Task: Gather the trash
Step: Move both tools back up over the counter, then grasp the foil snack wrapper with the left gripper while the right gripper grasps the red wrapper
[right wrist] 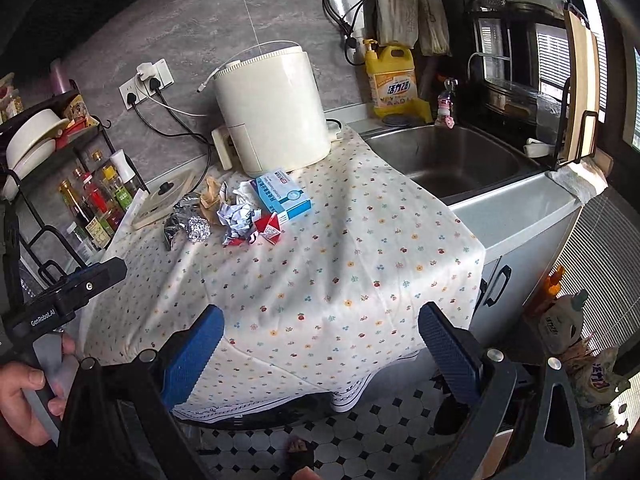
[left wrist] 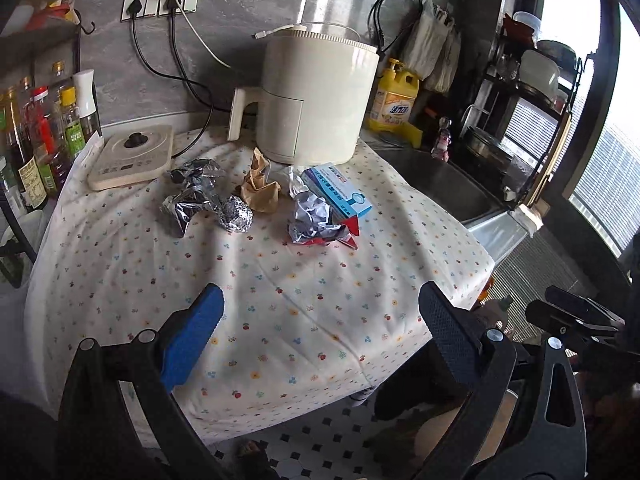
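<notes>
Trash lies clustered on the table (left wrist: 280, 300) before the cream appliance (left wrist: 316, 100): crumpled foil (left wrist: 208, 200), brown paper wad (left wrist: 260, 190), blue carton (left wrist: 336, 190), red-silver wrapper (left wrist: 320, 224). Left tongs (left wrist: 320, 332) and right tongs (right wrist: 320, 340) gape wide, empty, near edge.

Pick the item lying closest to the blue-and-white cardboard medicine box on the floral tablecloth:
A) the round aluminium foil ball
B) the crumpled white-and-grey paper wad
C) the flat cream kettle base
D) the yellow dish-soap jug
B: the crumpled white-and-grey paper wad lies right against the blue-and-white cardboard medicine box, while the round aluminium foil ball sits further left past brown paper, and the jug and base stand further off.
</notes>
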A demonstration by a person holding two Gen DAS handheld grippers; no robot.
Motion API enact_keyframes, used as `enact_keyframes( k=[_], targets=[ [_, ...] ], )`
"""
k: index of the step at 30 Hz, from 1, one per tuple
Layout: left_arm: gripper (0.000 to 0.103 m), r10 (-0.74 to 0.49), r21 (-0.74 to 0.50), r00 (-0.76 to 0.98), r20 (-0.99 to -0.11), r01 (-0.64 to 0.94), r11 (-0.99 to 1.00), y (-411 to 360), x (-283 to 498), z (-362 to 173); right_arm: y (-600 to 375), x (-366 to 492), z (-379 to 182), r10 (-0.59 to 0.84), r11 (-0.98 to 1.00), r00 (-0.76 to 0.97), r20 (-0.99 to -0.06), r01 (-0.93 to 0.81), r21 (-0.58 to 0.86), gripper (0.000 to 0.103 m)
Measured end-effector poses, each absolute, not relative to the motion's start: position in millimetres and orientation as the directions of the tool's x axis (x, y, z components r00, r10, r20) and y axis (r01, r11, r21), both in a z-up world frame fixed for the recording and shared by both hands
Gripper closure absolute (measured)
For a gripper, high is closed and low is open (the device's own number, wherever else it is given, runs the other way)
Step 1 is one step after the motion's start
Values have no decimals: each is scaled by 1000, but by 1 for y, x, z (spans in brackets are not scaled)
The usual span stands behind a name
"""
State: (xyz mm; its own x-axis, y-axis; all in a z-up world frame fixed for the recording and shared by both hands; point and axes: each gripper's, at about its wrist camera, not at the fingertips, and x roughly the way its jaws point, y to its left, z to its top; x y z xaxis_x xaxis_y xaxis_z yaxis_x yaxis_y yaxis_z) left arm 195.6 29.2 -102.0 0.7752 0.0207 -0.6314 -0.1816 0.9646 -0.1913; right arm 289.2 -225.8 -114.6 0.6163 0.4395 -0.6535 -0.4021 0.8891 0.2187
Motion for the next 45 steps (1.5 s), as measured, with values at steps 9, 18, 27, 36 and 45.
enact_keyframes(
  k=[9, 18, 27, 36, 45],
  targets=[
    [6, 76, -228, 768, -636, -281, 932, 128, 203, -111, -146, 333, -115, 461, 874, 608, -647, -439, 210, 10],
    [10, -4, -253, 766, -642, -207, 945, 196, 252, -124, -91, 366, -123, 349, 932, 670, -655, -318, 173, 11],
    [20, -112, -248, 721, -684, -86, 965, 223, 316, -152, -66, 384, -135, 234, 972, 695, -680, -188, 142, 8],
    [28, -170, -265, 659, -733, -47, 963, 233, 354, -191, -54, 392, -152, 248, 968, 621, -744, -186, 168, 18],
    [70, -229, -330, 646, -728, -39, 943, 238, 357, -198, -63, 417, -177, 286, 958, 541, -791, -137, 252, 53]
  ],
)
